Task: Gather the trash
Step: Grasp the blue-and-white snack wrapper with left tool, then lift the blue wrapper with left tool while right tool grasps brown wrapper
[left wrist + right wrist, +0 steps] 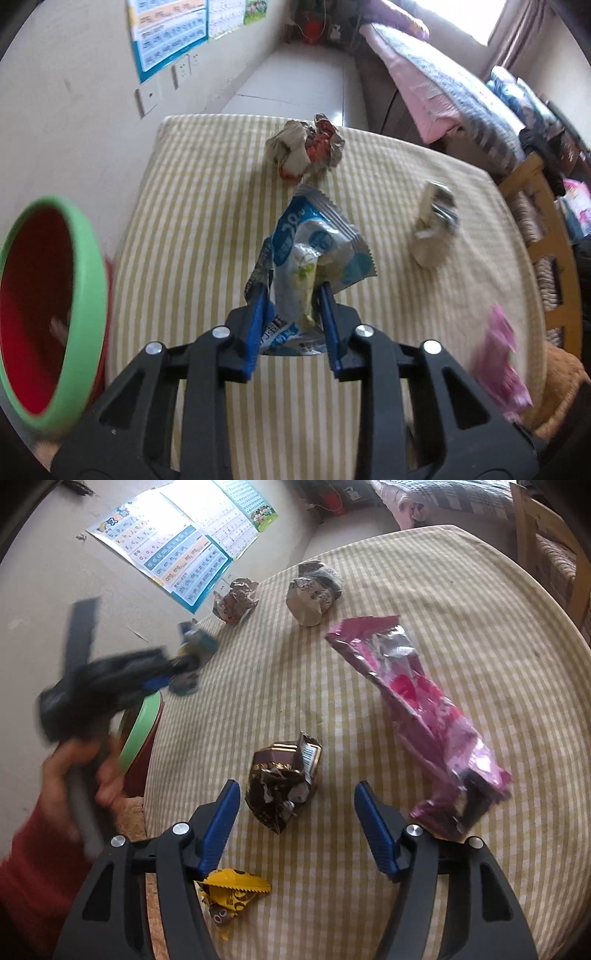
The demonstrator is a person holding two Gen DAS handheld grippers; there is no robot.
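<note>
My left gripper (291,295) is shut on a blue and white snack wrapper (314,243), which stands up from between the blue pads above the striped tablecloth (207,221). Seen from the right wrist, that gripper (177,668) is a blur at the table's left edge with the wrapper (194,644) in it, over the green-rimmed red bin (138,734). My right gripper (298,788) is open and low over the table. A crumpled brown wrapper (284,779) lies just ahead, between its fingertips, untouched. The bin (86,295) shows large at the left in the left wrist view.
A long pink wrapper (417,701) lies right of the brown one, and a yellow wrapper (232,890) sits under my right gripper. Two crumpled paper balls (306,147) (436,229) rest farther back. A hand (85,768) in a red sleeve holds the left gripper. Wooden chair (543,236) on the right.
</note>
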